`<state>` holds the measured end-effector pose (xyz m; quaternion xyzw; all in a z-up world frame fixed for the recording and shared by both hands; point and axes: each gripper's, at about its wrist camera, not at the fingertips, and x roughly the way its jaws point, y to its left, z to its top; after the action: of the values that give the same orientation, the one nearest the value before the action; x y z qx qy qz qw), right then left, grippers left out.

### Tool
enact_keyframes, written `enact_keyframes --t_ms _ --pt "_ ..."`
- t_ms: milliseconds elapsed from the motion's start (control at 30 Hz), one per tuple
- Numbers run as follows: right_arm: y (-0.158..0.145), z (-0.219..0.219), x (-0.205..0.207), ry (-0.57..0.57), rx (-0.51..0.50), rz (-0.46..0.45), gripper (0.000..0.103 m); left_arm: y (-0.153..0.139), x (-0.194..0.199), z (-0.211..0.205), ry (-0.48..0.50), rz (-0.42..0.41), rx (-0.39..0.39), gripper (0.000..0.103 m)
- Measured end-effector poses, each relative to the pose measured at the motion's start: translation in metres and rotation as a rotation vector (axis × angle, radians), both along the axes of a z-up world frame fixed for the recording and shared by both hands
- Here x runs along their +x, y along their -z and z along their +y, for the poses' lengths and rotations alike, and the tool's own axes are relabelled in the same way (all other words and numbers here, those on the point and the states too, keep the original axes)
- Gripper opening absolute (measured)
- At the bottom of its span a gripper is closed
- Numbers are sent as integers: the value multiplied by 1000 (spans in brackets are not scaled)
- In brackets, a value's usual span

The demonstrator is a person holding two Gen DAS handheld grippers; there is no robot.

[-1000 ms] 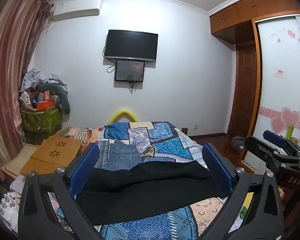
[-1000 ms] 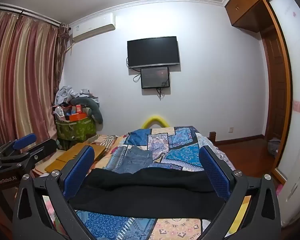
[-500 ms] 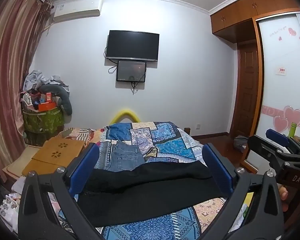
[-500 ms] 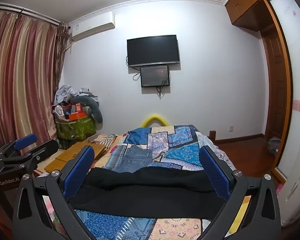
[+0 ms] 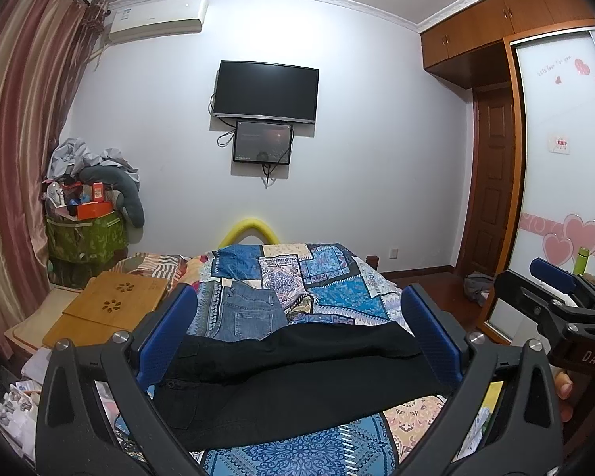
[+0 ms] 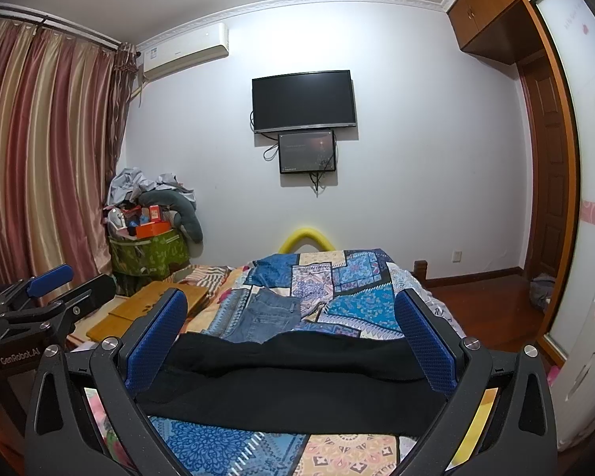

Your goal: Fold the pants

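Two grippers hover above the bed, both with jaws spread wide and holding nothing; the left gripper (image 5: 297, 333) frames the black fabric pants (image 5: 297, 373), which lie flat across the blue patchwork quilt (image 5: 329, 277); a folded pair of blue denim jeans (image 5: 250, 313) rests just beyond them at 12 o'clock, touching their far edge; the right gripper (image 6: 291, 333) hangs over the same pants (image 6: 297, 384), its neighbour visible at 9 o'clock.
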<state>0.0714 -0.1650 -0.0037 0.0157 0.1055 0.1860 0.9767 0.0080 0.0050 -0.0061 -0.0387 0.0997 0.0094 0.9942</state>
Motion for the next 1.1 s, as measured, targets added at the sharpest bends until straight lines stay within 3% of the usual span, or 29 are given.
enact_keyframes --t_ms 1100 --pt "2 2 2 3 -5 1 103 3 2 2 7 2 -9 103"
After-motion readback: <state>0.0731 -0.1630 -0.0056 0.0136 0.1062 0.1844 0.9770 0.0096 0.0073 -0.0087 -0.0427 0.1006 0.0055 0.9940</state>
